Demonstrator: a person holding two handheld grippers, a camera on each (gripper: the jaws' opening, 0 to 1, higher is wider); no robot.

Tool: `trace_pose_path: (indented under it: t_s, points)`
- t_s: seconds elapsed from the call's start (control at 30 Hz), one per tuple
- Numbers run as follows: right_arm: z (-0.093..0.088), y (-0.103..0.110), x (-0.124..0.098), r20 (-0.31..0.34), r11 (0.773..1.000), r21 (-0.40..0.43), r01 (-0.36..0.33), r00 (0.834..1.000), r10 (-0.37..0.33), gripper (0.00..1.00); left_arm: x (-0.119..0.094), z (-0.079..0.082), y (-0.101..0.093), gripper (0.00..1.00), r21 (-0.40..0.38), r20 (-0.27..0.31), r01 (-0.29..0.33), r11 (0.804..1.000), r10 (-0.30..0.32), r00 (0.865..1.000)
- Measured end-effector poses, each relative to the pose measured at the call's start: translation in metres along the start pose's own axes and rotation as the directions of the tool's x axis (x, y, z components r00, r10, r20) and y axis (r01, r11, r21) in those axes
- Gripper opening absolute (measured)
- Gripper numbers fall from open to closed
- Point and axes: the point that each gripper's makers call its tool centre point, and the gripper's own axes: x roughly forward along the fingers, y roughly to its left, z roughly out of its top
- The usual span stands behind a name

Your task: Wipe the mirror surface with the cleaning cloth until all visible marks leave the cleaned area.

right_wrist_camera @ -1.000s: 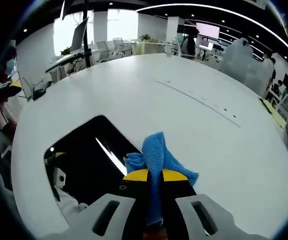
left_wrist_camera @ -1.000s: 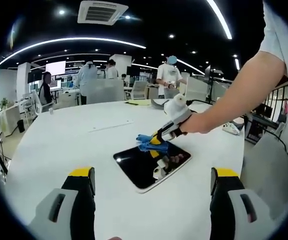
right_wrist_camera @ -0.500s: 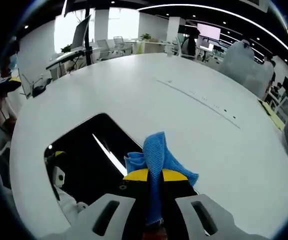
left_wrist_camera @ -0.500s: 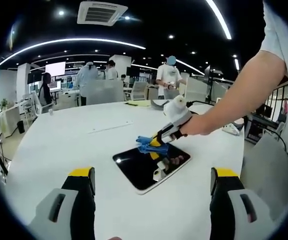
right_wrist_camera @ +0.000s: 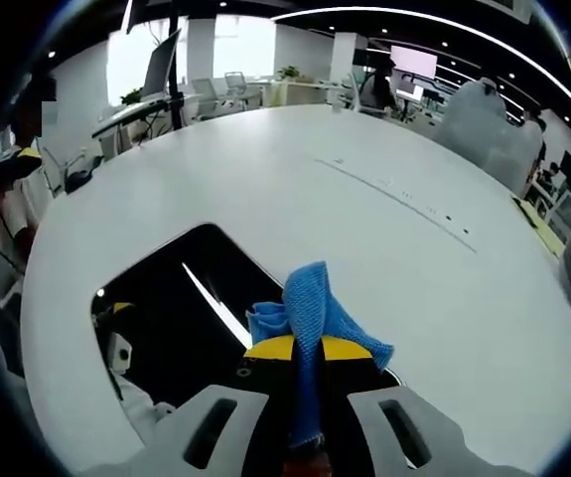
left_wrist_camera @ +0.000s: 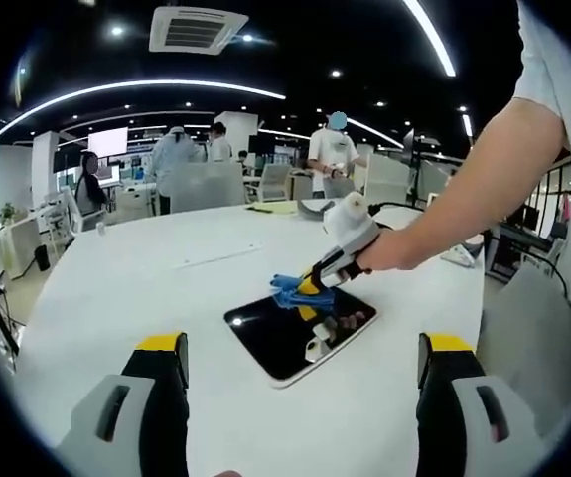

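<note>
One blue cloth (right_wrist_camera: pixel 317 310) — crumpled — clenched in right hand-held gripper (right_wrist_camera: pixel 307 350) over dark mirror (right_wrist_camera: pixel 181 318); left hand-held gripper (left_wrist_camera: pixel 300 358) released.

Left gripper (left_wrist_camera: pixel 302 350): jaws spread wide apart, holding nothing, raised above the table and pointing forward. Right gripper (right_wrist_camera: pixel 306 350): jaws closed together, yellow tips pinched on a fold of the blue cloth (right_wrist_camera: pixel 315 310). In the left gripper view the right gripper (left_wrist_camera: pixel 312 284) angles downward, held by the person's hand (left_wrist_camera: pixel 382 248), bare forearm extended from the right.
</note>
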Motion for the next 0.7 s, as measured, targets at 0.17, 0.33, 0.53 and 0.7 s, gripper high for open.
trace_pose_path:
  t_s: [0.17,0.33,0.53,0.7]
  points:
    - [-0.001,0.003,-0.001,-0.004,1.0,0.001,-0.004,1.0,0.004,0.03,-0.001,-0.001,-0.001,0.97,0.015,-0.005,0.003,1.0,-0.003,1.0]
    - [-0.001,0.005,-0.002,-0.008,1.0,-0.003,-0.007,1.0,0.007,0.03,0.0,0.001,-0.001,0.97,0.013,0.002,-0.002,1.0,0.002,1.0]
    - [-0.002,0.008,-0.004,-0.008,1.0,-0.004,-0.008,1.0,0.008,0.03,-0.001,0.002,-0.002,0.97,0.015,0.004,-0.002,1.0,0.001,1.0]
    - [-0.003,0.011,-0.004,-0.008,1.0,-0.004,-0.008,1.0,0.008,0.03,-0.002,0.003,0.0,0.97,0.015,0.006,-0.004,1.0,0.004,1.0]
